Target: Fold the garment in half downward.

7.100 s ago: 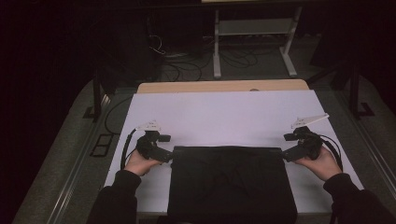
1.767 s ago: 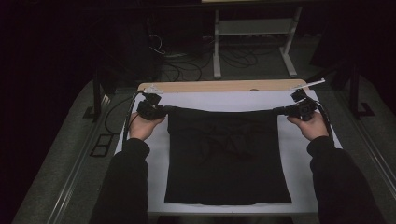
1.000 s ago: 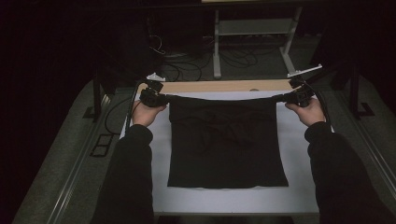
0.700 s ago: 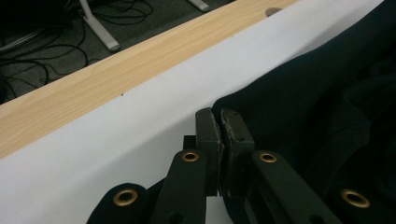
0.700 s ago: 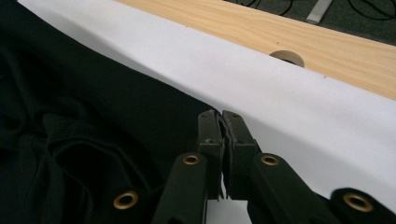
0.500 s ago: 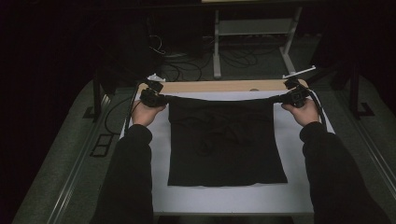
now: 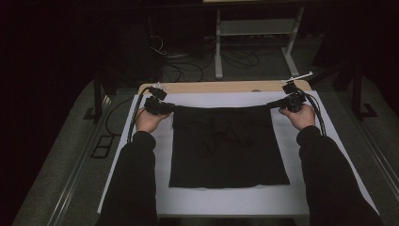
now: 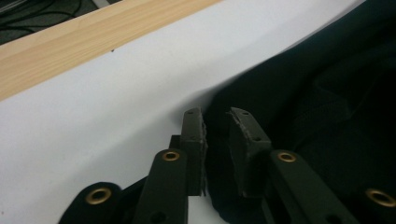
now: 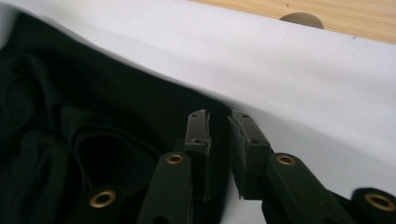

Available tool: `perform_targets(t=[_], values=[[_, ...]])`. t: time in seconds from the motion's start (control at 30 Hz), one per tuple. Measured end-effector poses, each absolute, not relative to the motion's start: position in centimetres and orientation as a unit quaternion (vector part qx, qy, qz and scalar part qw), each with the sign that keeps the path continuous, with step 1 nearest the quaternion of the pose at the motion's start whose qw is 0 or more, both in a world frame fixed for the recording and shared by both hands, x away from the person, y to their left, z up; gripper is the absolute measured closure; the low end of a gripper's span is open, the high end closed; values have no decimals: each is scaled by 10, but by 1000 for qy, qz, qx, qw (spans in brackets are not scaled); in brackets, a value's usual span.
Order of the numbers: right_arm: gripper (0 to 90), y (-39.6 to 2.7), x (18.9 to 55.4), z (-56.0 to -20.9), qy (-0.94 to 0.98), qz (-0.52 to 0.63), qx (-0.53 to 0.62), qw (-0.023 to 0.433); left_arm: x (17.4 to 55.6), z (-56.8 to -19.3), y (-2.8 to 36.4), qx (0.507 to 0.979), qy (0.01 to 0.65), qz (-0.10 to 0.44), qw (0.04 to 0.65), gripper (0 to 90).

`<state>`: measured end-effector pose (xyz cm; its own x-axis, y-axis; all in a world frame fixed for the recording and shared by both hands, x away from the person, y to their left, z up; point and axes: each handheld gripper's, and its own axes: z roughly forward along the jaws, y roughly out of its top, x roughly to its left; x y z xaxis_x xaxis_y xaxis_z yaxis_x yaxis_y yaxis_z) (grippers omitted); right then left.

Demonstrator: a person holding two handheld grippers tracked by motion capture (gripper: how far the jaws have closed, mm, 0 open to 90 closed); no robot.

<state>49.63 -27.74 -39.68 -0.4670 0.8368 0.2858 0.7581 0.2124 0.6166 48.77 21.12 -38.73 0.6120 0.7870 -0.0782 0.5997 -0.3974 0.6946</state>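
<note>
**Black garment spread flat, both grippers letting go at its far corners**

A black garment (image 7: 228, 146) lies spread on a white sheet (image 7: 141, 188) that covers the table, its near edge straight and close to the person, its far edge stretched taut along the sheet's far side. That far edge runs between two hand-held grippers, likely so the cloth settles without wrinkles. The left gripper (image 7: 162, 107) sits low at the far left corner, and the right gripper (image 7: 282, 101) at the far right corner. In each gripper view the jaws stand slightly apart with a fold of black cloth between them; they have just been opening, so the pads no longer press on the fabric. Beyond the sheet shows a strip of wooden tabletop (image 7: 221, 86). Some soft creases remain near the garment's middle.
</note>
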Motion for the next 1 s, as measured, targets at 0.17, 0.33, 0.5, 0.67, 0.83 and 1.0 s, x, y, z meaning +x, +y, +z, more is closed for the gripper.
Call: perform_targets(t=[0.17,0.33,0.5,0.67,0.83,1.0], values=[[617,-277,494,-393,776,371,506,54,486,-385,217,812,436,122,367,491],[444,-277,490,-386,774,379,502,74,483,-380,220,806,441,115,378,380],[322,-277,486,-379,776,387,492,75,480,-375,218,802,435,105,396,278],[127,-274,481,-373,778,389,485,93,476,-370,213,805,422,85,407,144],[0,-271,476,-367,779,392,477,108,471,-368,207,817,399,72,411,11],[0,-267,471,-360,783,402,463,103,466,-367,202,820,379,67,423,0]])
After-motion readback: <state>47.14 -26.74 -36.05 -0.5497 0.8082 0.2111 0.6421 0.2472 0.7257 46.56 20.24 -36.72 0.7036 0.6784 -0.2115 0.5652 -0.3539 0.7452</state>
